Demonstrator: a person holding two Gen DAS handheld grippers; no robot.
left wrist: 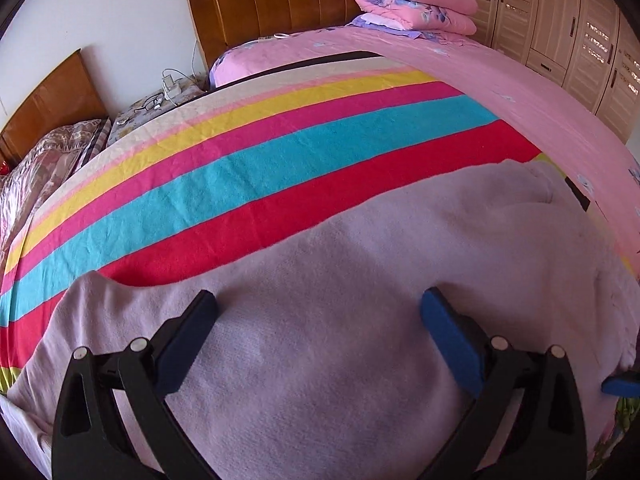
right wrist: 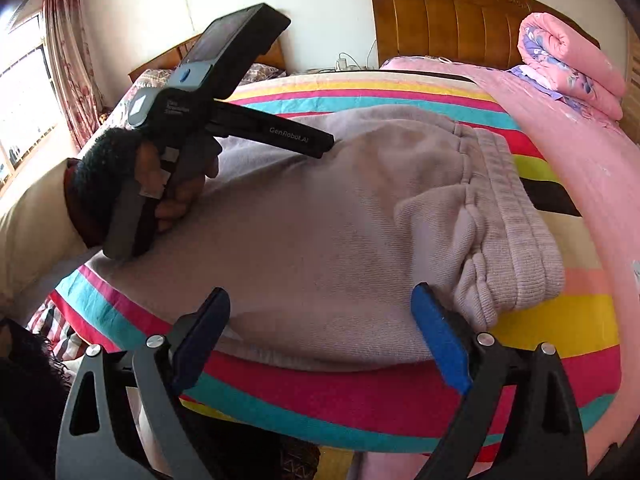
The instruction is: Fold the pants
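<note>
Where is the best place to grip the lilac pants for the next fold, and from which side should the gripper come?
Probably the ribbed waistband of the pants, at its near corner. It lies bunched and thick by the bed's near edge, just ahead of the open right gripper, so a low approach from that edge lets one finger slide under. The open left gripper hovers over flat cloth, which offers no edge.

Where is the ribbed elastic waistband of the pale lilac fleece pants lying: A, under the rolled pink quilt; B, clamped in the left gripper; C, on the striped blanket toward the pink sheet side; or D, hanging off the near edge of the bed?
C: in the right wrist view the ribbed waistband of the pale lilac fleece pants rests on the striped blanket, on the side nearer the pink sheet.
</note>
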